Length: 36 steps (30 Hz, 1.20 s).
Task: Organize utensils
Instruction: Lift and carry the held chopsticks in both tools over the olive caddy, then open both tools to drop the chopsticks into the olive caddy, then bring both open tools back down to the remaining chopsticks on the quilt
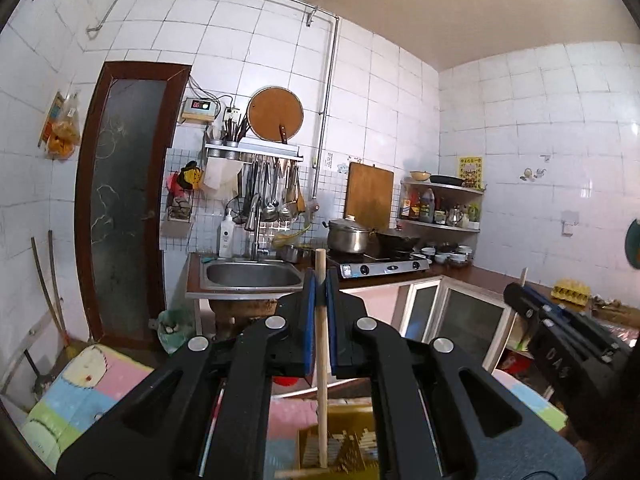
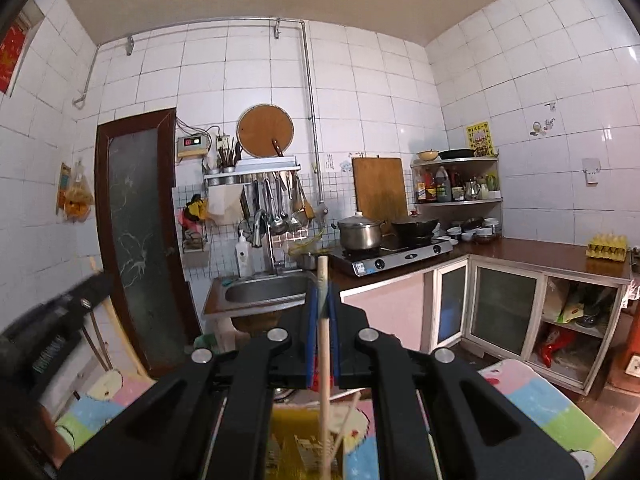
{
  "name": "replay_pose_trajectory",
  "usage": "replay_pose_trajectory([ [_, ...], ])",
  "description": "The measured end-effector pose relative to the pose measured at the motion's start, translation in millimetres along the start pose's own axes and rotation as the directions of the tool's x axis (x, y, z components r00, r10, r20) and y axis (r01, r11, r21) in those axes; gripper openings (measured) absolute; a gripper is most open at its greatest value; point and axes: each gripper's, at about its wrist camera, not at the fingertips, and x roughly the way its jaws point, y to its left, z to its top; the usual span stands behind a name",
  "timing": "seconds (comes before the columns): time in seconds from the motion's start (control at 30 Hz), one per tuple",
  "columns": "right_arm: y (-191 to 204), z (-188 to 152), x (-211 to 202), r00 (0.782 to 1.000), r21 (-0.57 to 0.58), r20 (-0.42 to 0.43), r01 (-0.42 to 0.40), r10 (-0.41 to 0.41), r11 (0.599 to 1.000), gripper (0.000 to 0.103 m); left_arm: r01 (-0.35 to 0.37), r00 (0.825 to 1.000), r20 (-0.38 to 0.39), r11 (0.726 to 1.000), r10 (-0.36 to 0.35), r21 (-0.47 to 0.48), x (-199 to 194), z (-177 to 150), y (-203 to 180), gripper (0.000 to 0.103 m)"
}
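Landmark: stainless steel sink (image 1: 251,275). Chrome tap (image 1: 254,220) behind sink, white soap bottle (image 1: 226,236) left of tap. Steel lidded pot (image 1: 349,235) and black wok (image 1: 396,240) on gas stove (image 1: 380,267) right of sink. Round wooden board (image 1: 275,113) on wall above. Yellow egg tray (image 2: 607,246) far right.

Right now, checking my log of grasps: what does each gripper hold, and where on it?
Left gripper clamps a wooden stick near its upper end. Right gripper likewise clamps its own wooden stick near the top.

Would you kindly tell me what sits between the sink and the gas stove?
A small steel pot sits on the counter between sink and gas stove, clearest in the right wrist view.
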Motion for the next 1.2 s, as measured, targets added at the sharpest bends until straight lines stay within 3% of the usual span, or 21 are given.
replay_pose_trajectory([
  [0.2,-1,-20,31,1.0,-0.009,-0.005,0.019,-0.019,1.0,0.006,-0.028,0.998,-0.064,0.999,0.026,-0.025,48,-35,3,0.004],
  [0.4,-18,-61,60,0.99,0.026,-0.138,0.032,-0.028,0.999,0.006,-0.046,0.986,-0.159,0.999,0.047,0.007,72,-77,12,0.004],
  [0.6,-33,-91,73,0.963,0.037,-0.27,0.038,-0.026,0.999,0.007,-0.047,0.968,-0.249,0.999,0.039,-0.026,71,-92,31,0.005],
  [0.63,-34,-93,71,0.957,0.034,-0.288,0.033,-0.022,0.999,0.009,-0.048,0.967,-0.253,0.999,0.04,-0.025,67,-89,33,0.013],
  [0.67,-34,-94,69,0.955,0.022,-0.297,0.036,-0.028,0.999,0.012,-0.044,0.965,-0.26,0.999,0.037,-0.023,61,-86,35,0.035],
  [0.73,-34,-93,59,0.956,-0.01,-0.29,0.049,-0.05,0.999,0.059,-0.064,0.97,-0.237,0.998,0.059,-0.011,47,-77,37,0.067],
  [0.77,-34,-92,53,0.958,-0.021,-0.279,0.062,-0.065,0.998,0.063,-0.079,0.974,-0.215,0.997,0.078,0.007,34,-71,39,0.077],
  [0.83,-35,-87,38,0.961,-0.042,-0.263,0.078,-0.086,0.996,0.064,-0.072,0.975,-0.208,0.997,0.077,0.029,17,-63,42,0.083],
  [1.0,-46,-94,5,0.941,-0.032,-0.323,0.099,-0.104,0.995,0.069,-0.069,0.968,-0.237,0.995,0.083,0.066,-27,-59,56,0.098],
  [1.13,-50,-119,-26,0.915,-0.037,-0.386,0.108,-0.114,0.993,0.073,-0.064,0.946,-0.313,0.995,0.086,0.082,-50,-79,62,0.098],
  [1.2,-50,-134,-36,0.897,-0.042,-0.426,0.113,-0.12,0.993,0.073,-0.075,0.926,-0.363,0.993,0.103,0.092,-60,-99,65,0.098],
])
